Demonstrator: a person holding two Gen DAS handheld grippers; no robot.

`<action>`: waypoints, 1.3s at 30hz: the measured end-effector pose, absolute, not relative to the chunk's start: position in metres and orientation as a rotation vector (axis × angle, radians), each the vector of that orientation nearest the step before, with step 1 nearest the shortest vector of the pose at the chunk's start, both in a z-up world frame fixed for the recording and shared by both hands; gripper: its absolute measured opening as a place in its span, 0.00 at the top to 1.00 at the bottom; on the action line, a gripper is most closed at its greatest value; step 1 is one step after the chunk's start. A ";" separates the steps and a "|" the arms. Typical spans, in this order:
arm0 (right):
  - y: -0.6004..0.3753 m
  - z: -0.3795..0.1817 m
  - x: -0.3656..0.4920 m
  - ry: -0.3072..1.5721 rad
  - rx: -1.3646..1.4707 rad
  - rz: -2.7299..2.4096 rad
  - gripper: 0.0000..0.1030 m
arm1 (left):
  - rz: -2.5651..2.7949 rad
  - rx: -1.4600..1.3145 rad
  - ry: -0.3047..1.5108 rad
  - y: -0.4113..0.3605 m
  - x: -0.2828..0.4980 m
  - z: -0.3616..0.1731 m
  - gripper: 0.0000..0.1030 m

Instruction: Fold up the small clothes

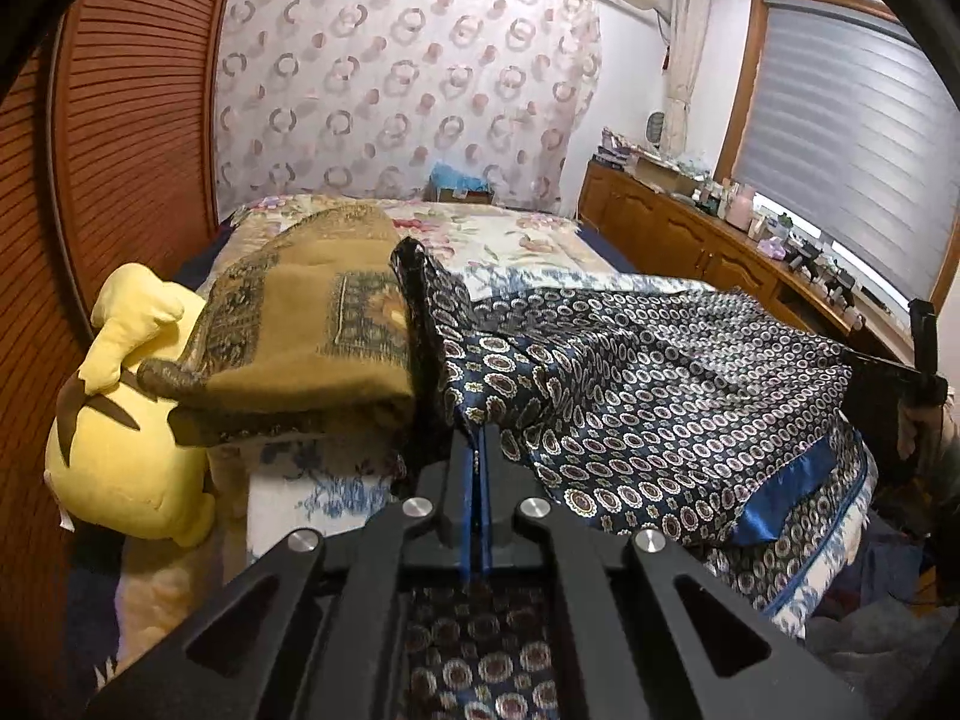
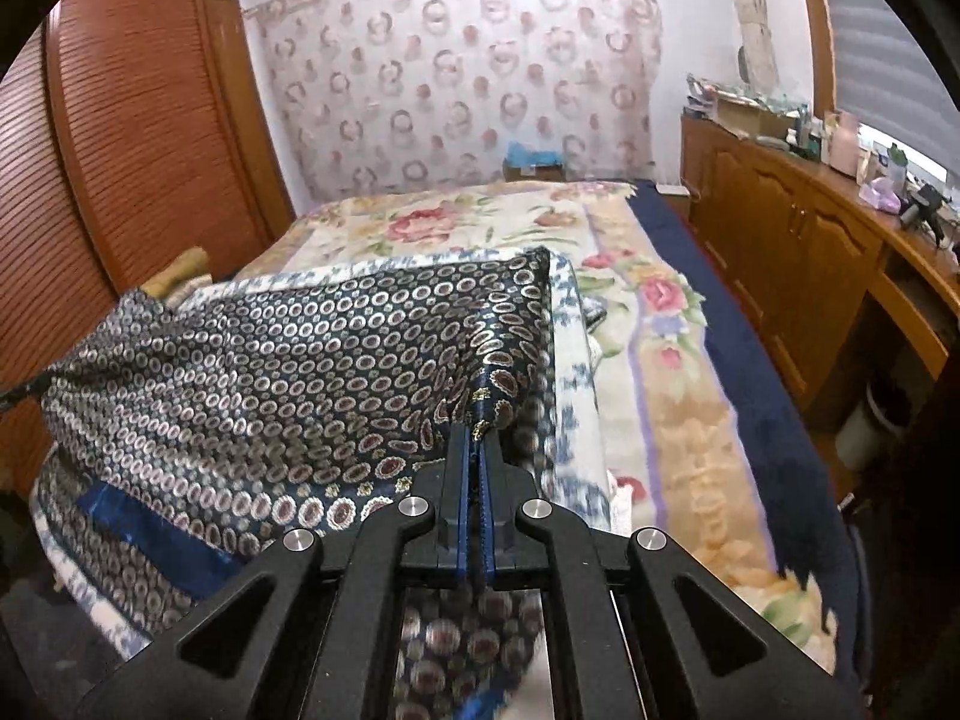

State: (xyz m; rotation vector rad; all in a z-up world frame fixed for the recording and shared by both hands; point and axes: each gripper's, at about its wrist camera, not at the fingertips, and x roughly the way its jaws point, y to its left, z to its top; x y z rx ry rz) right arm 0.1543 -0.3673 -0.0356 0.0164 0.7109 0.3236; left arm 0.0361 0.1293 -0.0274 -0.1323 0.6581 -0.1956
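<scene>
A dark blue satin garment (image 1: 648, 384) with a ring and paisley print and a plain blue band is stretched over the near end of the bed. It also shows in the right wrist view (image 2: 288, 372). My left gripper (image 1: 479, 438) is shut on its left edge. My right gripper (image 2: 477, 438) is shut on its right edge; the right gripper's body shows at the far right of the left wrist view (image 1: 924, 372). The cloth is lifted and held taut between the two grippers.
A folded olive-brown blanket (image 1: 312, 330) and a yellow plush toy (image 1: 126, 420) lie to the left. The floral bedspread (image 2: 678, 360) covers the bed. A louvred wooden wardrobe (image 2: 138, 120) stands left; a cluttered wooden cabinet (image 2: 798, 228) runs along the right.
</scene>
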 end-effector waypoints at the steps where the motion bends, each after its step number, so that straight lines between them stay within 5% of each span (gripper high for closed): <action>1: -0.367 -0.036 0.148 0.720 0.006 0.325 1.00 | -0.193 -0.127 0.667 0.129 0.034 -0.029 1.00; 20: -0.376 -0.051 0.120 0.806 -0.004 0.320 1.00 | -0.160 -0.137 0.729 0.143 0.008 -0.052 1.00; 24: -0.366 -0.045 0.122 0.779 -0.039 0.313 0.93 | -0.156 -0.120 0.708 0.141 0.006 -0.048 0.82; 26: -0.361 -0.041 0.122 0.755 -0.052 0.308 0.91 | -0.157 -0.120 0.699 0.140 0.005 -0.046 0.65; 34: -0.323 -0.042 0.140 0.700 -0.097 0.352 0.74 | -0.116 -0.085 0.725 0.135 0.014 -0.059 0.60; 39: -0.289 -0.062 0.155 0.726 -0.131 0.399 0.73 | -0.073 -0.086 0.745 0.139 0.014 -0.069 0.60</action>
